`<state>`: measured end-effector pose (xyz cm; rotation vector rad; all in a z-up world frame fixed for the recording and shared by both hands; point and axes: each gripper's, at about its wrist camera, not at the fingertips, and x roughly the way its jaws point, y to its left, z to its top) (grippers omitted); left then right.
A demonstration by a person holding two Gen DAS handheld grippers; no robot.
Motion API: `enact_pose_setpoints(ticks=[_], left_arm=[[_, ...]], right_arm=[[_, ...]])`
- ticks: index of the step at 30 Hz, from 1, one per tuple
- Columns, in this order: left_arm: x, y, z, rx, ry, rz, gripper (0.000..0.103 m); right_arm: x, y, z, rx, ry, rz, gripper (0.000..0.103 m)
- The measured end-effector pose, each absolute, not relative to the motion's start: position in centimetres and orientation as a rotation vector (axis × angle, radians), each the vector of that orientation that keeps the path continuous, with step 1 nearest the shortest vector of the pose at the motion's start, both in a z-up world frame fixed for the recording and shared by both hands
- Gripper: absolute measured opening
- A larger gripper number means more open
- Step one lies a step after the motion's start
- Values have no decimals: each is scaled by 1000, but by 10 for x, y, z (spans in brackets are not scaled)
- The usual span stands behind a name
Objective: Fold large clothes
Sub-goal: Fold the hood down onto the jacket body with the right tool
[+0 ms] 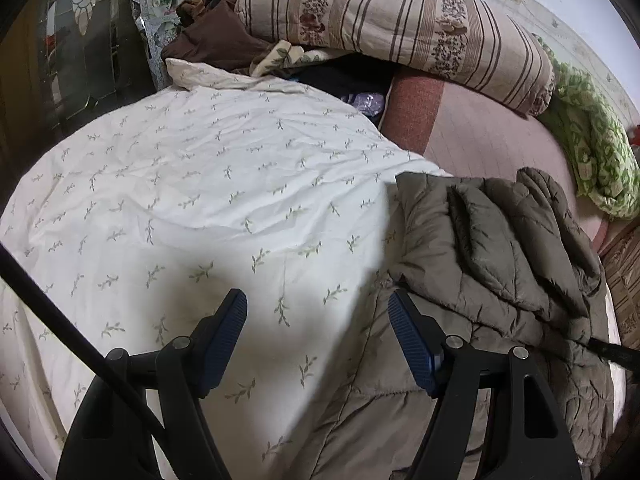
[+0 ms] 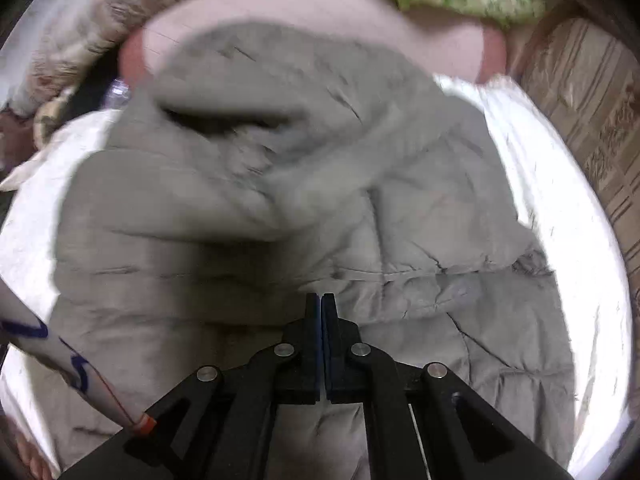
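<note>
In the left wrist view, the left tool sits at the bottom centre of the frame with its jaws spread apart and nothing between them. Its blue-faced fingers hang over a white quilt printed with small green sprigs, which covers most of the left and middle of the frame. The olive puffer jacket lies bunched at the right and lower right, on top of the quilt's edge; the right-hand finger is just over its hem. A striped, flowered folded blanket lies across the top, a green patterned cloth runs down the upper right, and a brown garment is heaped at the upper left. Pink bedding shows between the blanket and the jacket.

In the right wrist view, which is blurred, the right tool is at the bottom centre, its jaws clenched together with no cloth seen between them. The jacket fills the middle of the frame, lying on the white quilt, which rims it at left and right. A white tube with blue marks crosses the lower left corner.
</note>
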<state>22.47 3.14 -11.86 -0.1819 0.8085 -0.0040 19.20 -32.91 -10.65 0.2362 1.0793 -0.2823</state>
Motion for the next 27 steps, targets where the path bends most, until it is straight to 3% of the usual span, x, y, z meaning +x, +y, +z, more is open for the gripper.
enact_pose_setpoints(ticks=[3, 5, 6, 7, 10, 13, 16, 24, 27], left_arm=[[227, 29, -122, -181, 830, -20, 72], [226, 27, -124, -176, 838, -27, 72], [226, 26, -123, -169, 834, -26, 72], [225, 27, -122, -166, 828, -23, 72], [225, 29, -119, -163, 805, -4, 72], [230, 35, -122, -184, 822, -4, 72], [235, 38, -125, -205, 847, -10, 72], [233, 42, -124, -227, 844, 0, 72], [233, 41, -126, -220, 849, 3, 72]], right_arm=[[194, -307, -69, 183, 985, -233, 10], [213, -294, -51, 171, 935, -213, 29], [228, -285, -44, 167, 912, -202, 47], [242, -278, -43, 164, 899, -200, 51], [291, -256, -55, 154, 912, -195, 50], [321, -239, -92, 171, 1001, -182, 40], [323, -227, -130, 163, 1094, -145, 41], [290, -210, -78, 177, 925, -126, 41], [291, -181, -80, 164, 944, -44, 41]])
